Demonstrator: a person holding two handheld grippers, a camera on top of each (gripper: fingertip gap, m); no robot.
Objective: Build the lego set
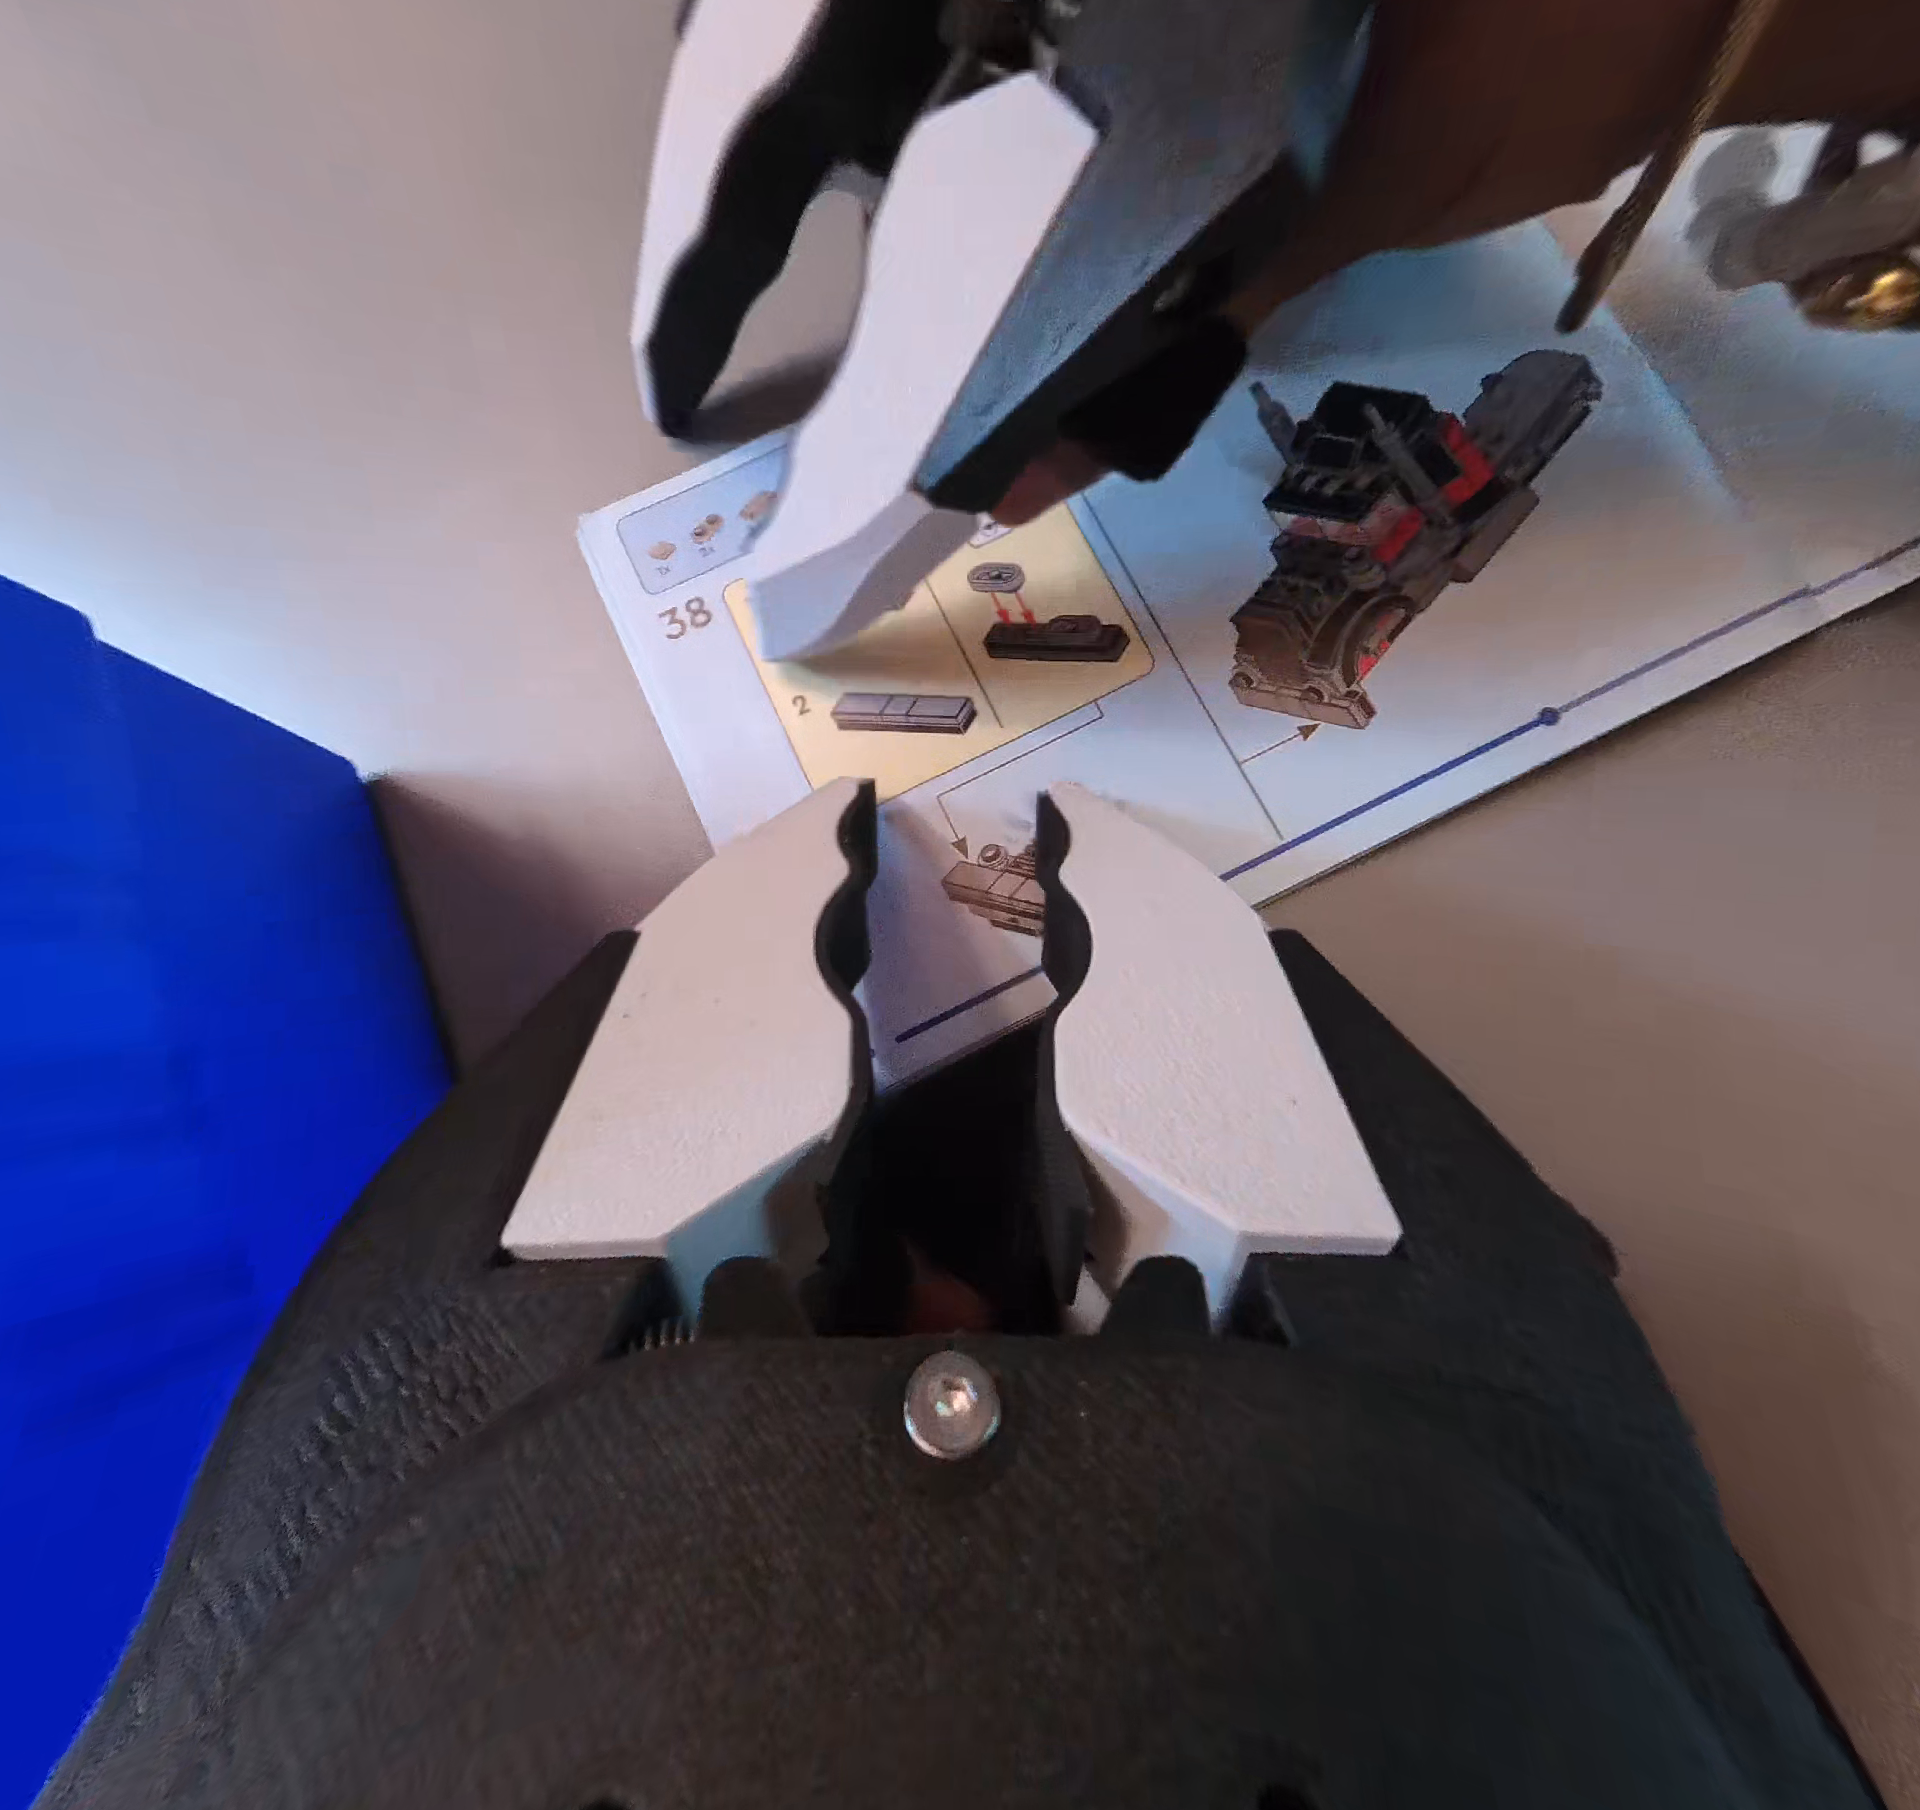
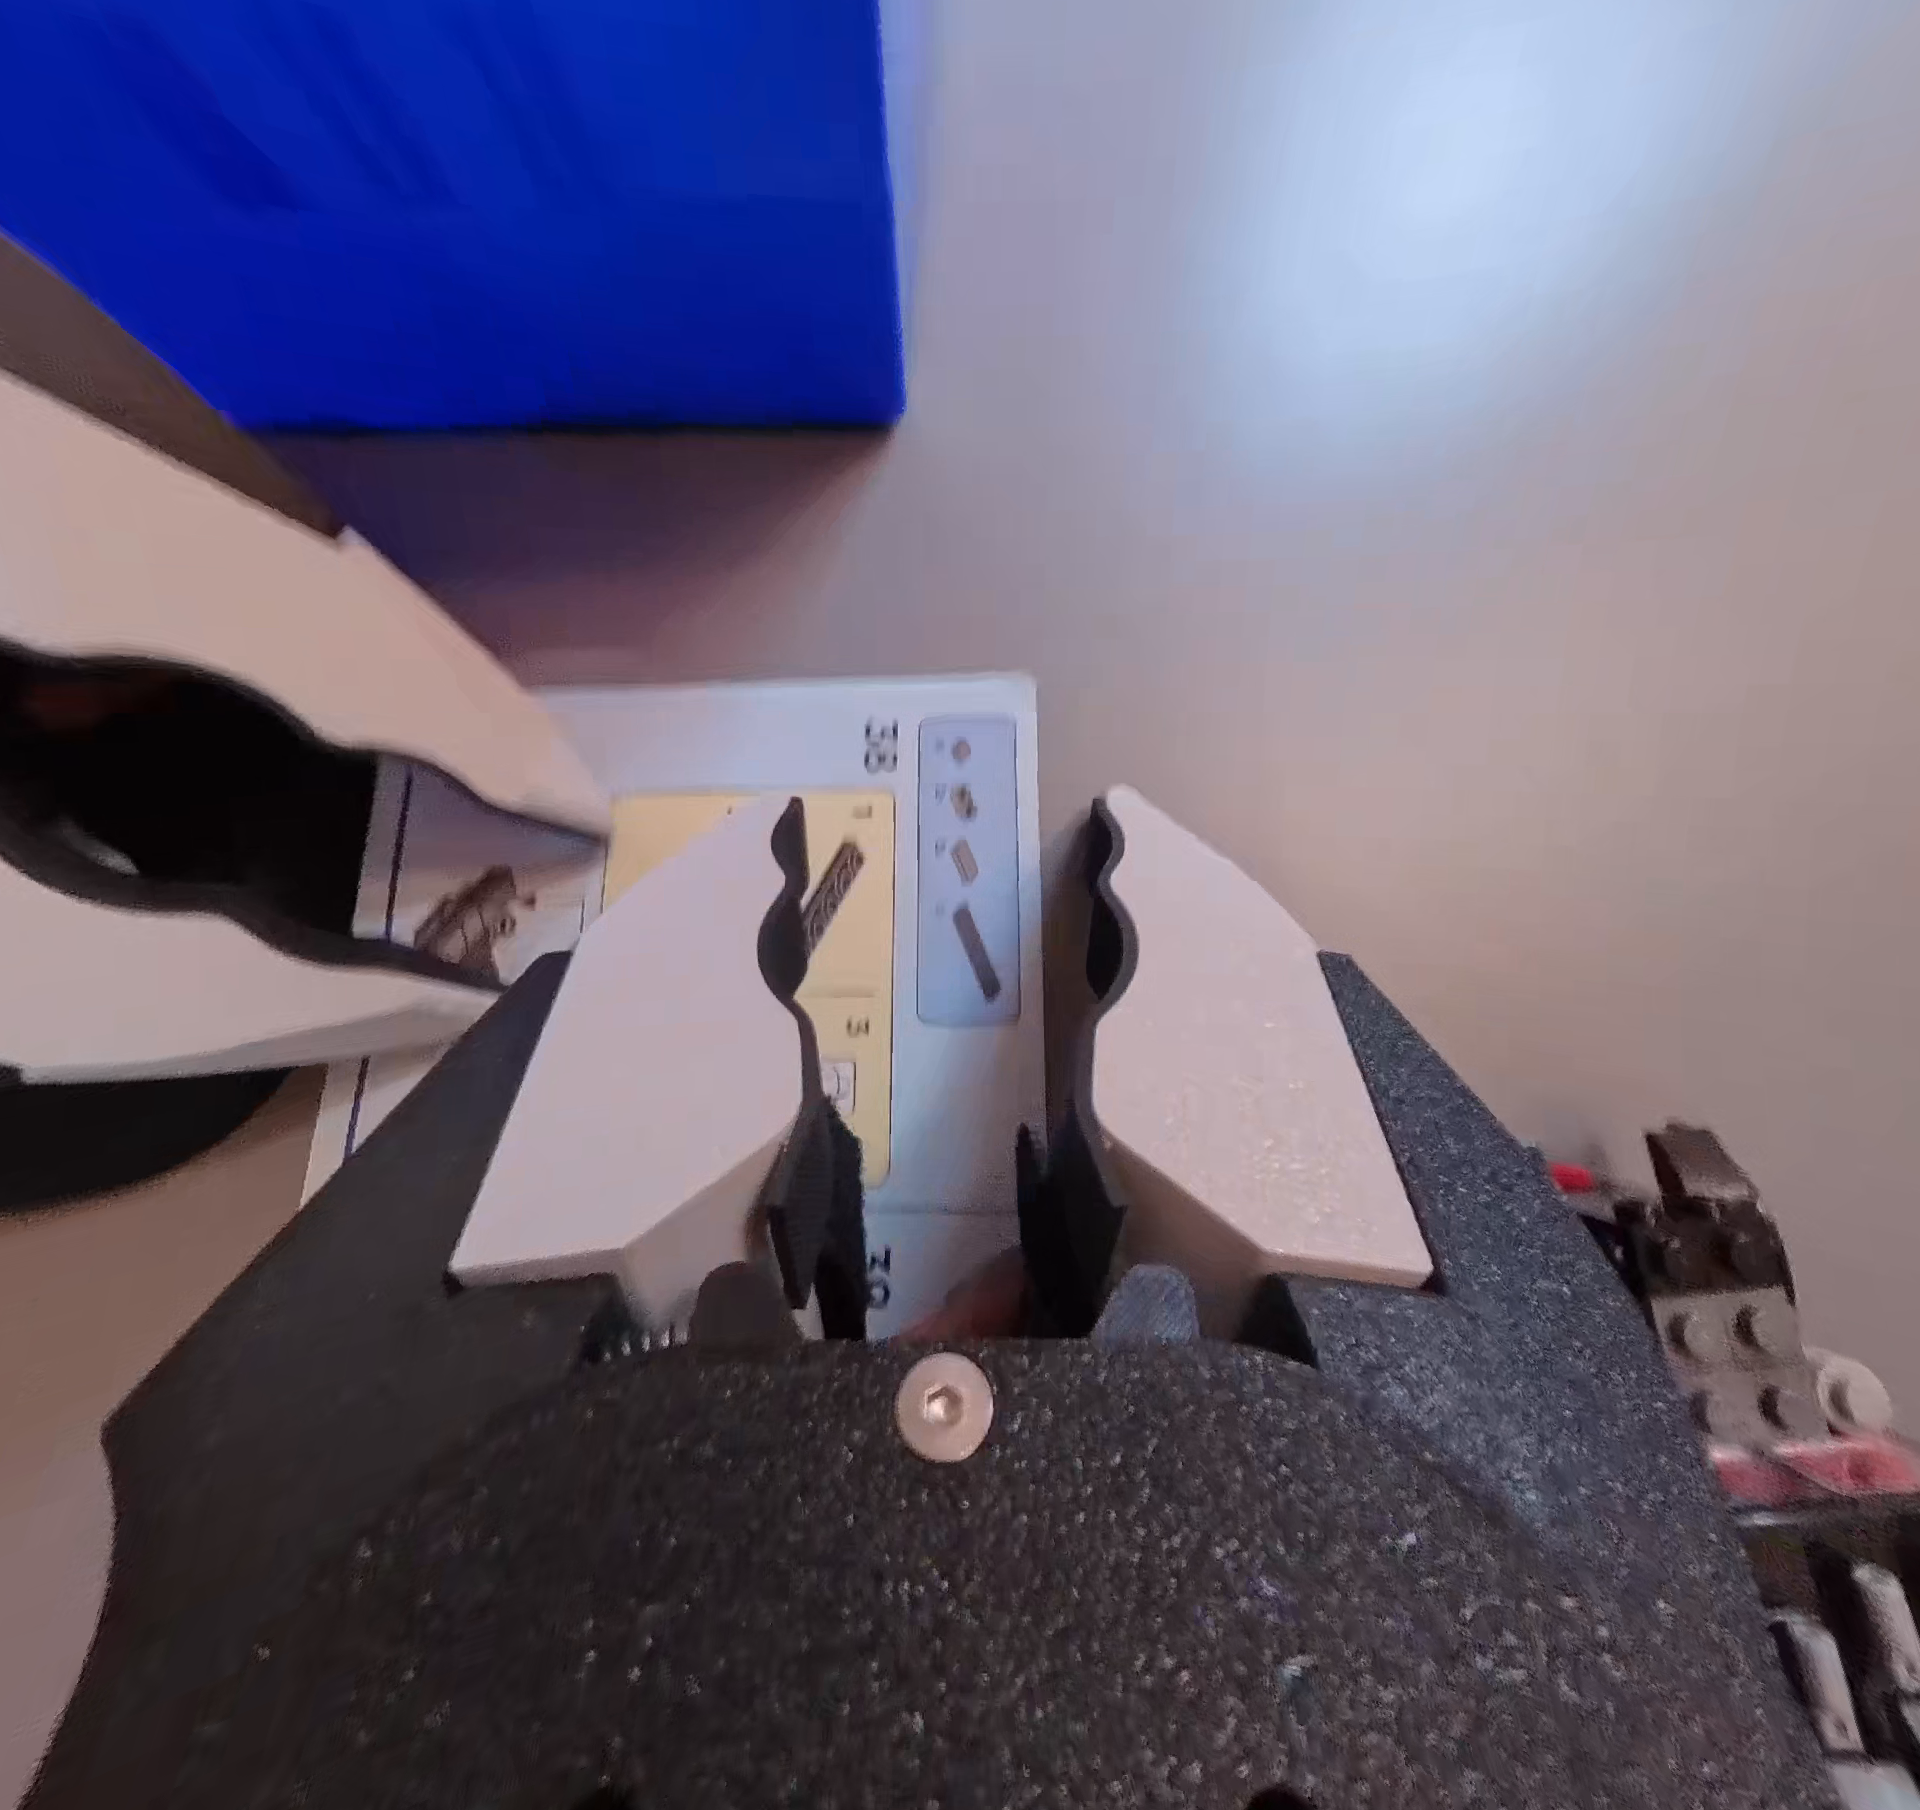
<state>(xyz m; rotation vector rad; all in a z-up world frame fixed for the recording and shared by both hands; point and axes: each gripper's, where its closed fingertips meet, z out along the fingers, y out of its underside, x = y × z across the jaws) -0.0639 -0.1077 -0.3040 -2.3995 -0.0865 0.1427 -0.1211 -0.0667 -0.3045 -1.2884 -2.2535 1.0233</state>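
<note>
Left gripper (image 1: 954, 804): it fills the lower half of the left wrist view; its two white fingers stand a little apart and nothing is between them. In the right wrist view it comes in from the left edge (image 2: 540, 903), blurred.
Right gripper (image 2: 945, 825): it sits in the lower centre of the right wrist view; the jaws are parted and empty. In the left wrist view it reaches down from the top (image 1: 727, 524), blurred, with its fingers spread wide.
Instruction booklet (image 1: 1195, 721): it lies open and flat on the table in the centre right of the left wrist view. In the right wrist view the page (image 2: 966, 1085) shows between and behind the right gripper's fingers. Both grippers are over it; whether a fingertip touches the paper cannot be told.
Lego model (image 2: 1725, 1303): a partly built piece of dark grey, black and red bricks, at the lower right edge of the right wrist view, just beside the right gripper's body.
Blue box (image 2: 447, 150): it stands in the upper left of the right wrist view and at the left edge of the left wrist view (image 1: 156, 1033).
Table (image 2: 1455, 513): plain beige surface.
</note>
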